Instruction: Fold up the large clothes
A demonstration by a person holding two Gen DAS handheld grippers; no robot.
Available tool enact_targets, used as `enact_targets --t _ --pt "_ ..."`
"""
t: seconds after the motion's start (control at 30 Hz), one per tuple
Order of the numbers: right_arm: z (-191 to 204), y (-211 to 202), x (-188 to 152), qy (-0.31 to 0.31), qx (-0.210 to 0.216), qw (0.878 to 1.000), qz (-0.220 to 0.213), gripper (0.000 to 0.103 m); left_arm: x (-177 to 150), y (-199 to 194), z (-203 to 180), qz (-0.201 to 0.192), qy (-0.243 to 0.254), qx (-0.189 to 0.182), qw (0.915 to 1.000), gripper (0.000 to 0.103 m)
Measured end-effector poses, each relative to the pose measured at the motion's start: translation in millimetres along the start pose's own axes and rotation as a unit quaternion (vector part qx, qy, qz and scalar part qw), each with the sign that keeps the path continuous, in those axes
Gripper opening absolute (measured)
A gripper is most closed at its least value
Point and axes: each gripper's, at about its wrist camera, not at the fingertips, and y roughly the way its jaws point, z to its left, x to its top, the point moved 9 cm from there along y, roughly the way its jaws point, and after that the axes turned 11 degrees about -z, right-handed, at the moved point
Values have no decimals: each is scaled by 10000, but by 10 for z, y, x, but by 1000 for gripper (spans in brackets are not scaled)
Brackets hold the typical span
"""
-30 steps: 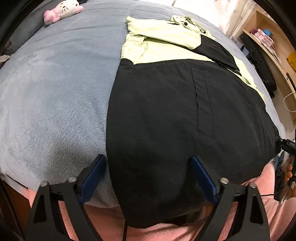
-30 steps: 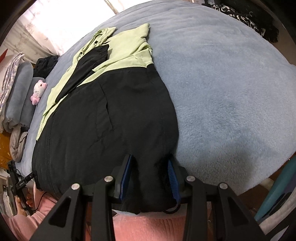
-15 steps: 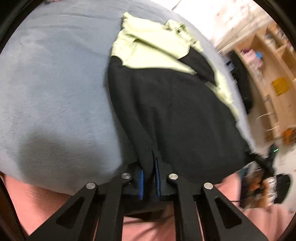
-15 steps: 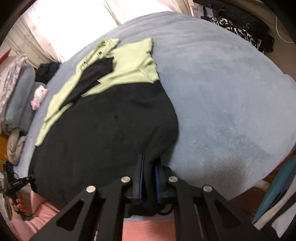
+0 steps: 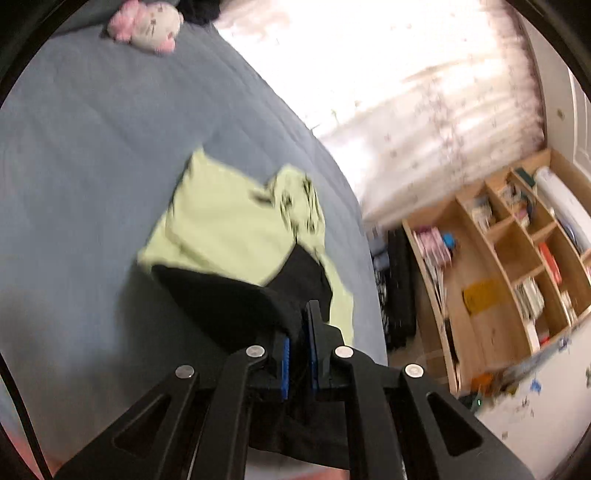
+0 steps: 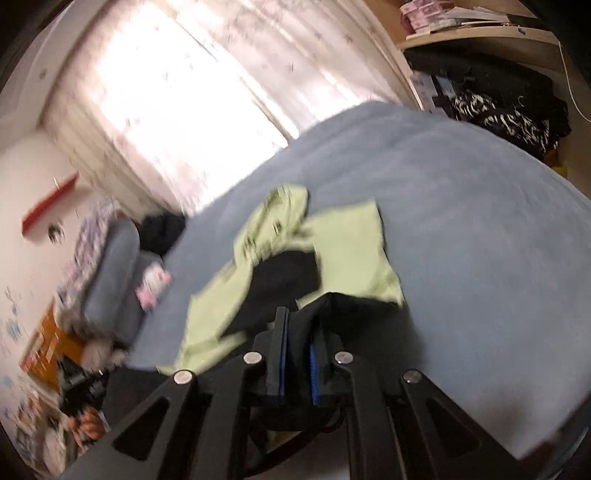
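Note:
A black and light-green jacket (image 5: 225, 229) lies on a grey-blue bed (image 5: 85, 155). My left gripper (image 5: 298, 332) is shut on the jacket's black hem, lifted above the bed and carried toward the green upper part. My right gripper (image 6: 297, 332) is shut on the other corner of the black hem of the jacket (image 6: 347, 251), likewise raised. The black lower half hangs folded under both grippers. Both views are blurred by motion.
A pink and white plush toy (image 5: 147, 27) lies at the bed's far left. A wooden shelf unit (image 5: 509, 266) stands right of the bed. Curtains (image 6: 177, 96) hang beyond the bed. Pillows (image 6: 114, 273) and dark clothes (image 6: 502, 103) lie at the edges.
Both grippers closed on the black hem, then lifted it and carried it forward over the jacket toward the green top. The cameras now tilt up toward the window.

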Motion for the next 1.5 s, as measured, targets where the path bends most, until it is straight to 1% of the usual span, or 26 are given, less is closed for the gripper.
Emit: enact_targets --t 0.07,0.2,0.23,0.27,0.3,0.33,0.4,0.47,0.5,0.53,0.57,0.63,0.7,0.73,0.8,0.83,0.9,0.93,1.0,1.03,1.13,1.2,1.23,1.33,1.47,1.5 --pt "5 205 281 238 88 9995 -182 8 302 185 -15 -160 -31 83 9998 5" --pt "-69 741 624 716 92 9970 -268 8 730 576 95 -161 -212 285 9992 6" --pt "-85 918 683 784 70 9966 -244 9 845 801 140 -121 -234 410 9988 6" --pt "-102 1168 760 796 -15 9966 -198 9 922 904 192 -117 -216 496 9985 6" --pt "-117 1383 815 773 -76 9969 -153 9 1029 1132 270 -113 -216 679 9974 6" --pt "-132 1565 862 775 -100 9969 -112 13 1110 1321 348 -70 -251 820 9963 8" --pt "-250 2043 906 1037 -191 9944 108 17 1246 1603 495 17 -359 921 9951 16" --pt "-379 2419 886 1194 -325 9918 315 35 1408 1912 710 -42 -569 1104 9923 32" --pt "-435 2539 872 1202 -399 9913 361 49 1465 2000 808 -138 -589 1257 9902 37" --pt "-479 2651 847 1177 -472 9911 396 56 1487 2017 886 -179 -597 1363 9887 52" --pt "-514 2751 812 1115 -527 9914 436 56 1509 2098 959 -197 -620 1420 9877 64" --pt "-577 2927 708 836 -705 9921 613 56 1531 2235 1079 -169 -570 1501 9869 66" --pt "-627 3040 608 540 -811 9921 794 56 1490 2351 1172 51 -304 1603 9866 66" --pt "-668 3095 547 347 -906 9913 887 56 1432 2438 1203 258 19 1719 9848 66" --pt "-751 3161 478 70 -1055 9895 982 56 1378 2529 1252 490 512 1858 9800 66" --pt "-796 3201 446 -59 -1113 9885 1027 56 1317 2598 1263 635 892 1959 9745 66" --pt "-875 3267 411 -226 -1192 9865 1104 56 1223 2632 1276 787 1327 2045 9666 66" --pt "-907 3308 406 -291 -1211 9857 1139 56 1174 2703 1294 889 1619 2138 9592 66" --pt "-960 3402 387 -509 -1281 9829 1219 56 1157 2783 1327 1037 1947 2237 9494 66" --pt "-987 3447 383 -597 -1327 9815 1247 56 1127 2861 1362 1140 2164 2341 9409 66" --pt "-1081 3638 396 -772 -1477 9768 1348 56 1080 2991 1419 1327 2487 2443 9278 66" --pt "-1128 3720 418 -773 -1512 9755 1396 56 1071 3046 1403 1367 2669 2394 9235 66" --pt "-1157 3771 433 -780 -1533 9749 1415 56 1073 3084 1384 1361 2802 2397 9195 66" --pt "-1178 3858 465 -873 -1542 9742 1394 56 1084 3106 1372 1374 2934 2358 9162 66" --pt "-1170 3952 445 -948 -1442 9758 1339 56 1186 3159 1400 1243 3070 2511 9095 66" --pt "-1162 3952 440 -999 -1437 9764 1269 52 1226 3156 1385 1164 3123 2551 9077 66"
